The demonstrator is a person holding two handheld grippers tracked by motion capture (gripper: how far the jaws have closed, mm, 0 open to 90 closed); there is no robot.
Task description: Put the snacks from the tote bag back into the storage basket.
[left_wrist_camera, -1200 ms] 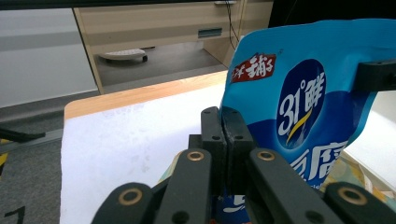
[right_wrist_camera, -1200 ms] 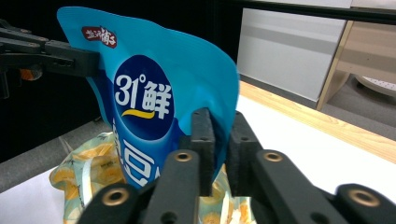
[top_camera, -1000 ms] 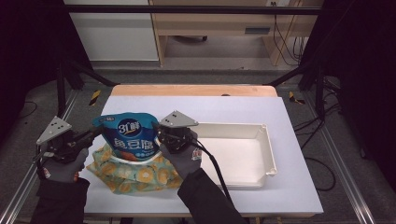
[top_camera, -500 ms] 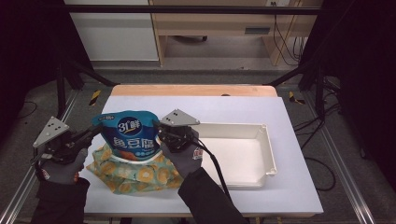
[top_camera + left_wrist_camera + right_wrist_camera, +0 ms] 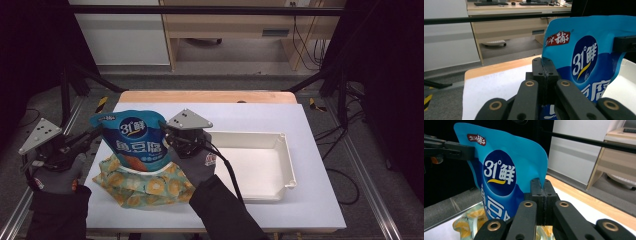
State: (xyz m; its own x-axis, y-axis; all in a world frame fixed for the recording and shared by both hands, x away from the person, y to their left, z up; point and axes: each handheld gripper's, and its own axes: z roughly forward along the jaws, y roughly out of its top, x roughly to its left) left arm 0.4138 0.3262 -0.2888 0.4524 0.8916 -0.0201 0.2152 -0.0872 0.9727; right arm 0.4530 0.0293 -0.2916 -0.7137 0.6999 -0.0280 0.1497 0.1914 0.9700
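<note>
Blue pouch [image 5: 136, 141] held upright above the patterned cloth [image 5: 145, 184]; we clamp its edges with left hand-held gripper [image 5: 95, 135] and right hand-held gripper [image 5: 169, 136]. White tray [image 5: 280, 150] beside it on the tabletop [image 5: 250, 112].

Pouch [image 5: 134, 141] was glossy blue plastic film, cloth [image 5: 145, 186] soft printed fabric, tray [image 5: 287, 165] smooth matt white plastic, jaws matt blk.

The blue pouch [image 5: 136, 142] hides part of the patterned cloth [image 5: 145, 186]; its small print is unreadable
</note>
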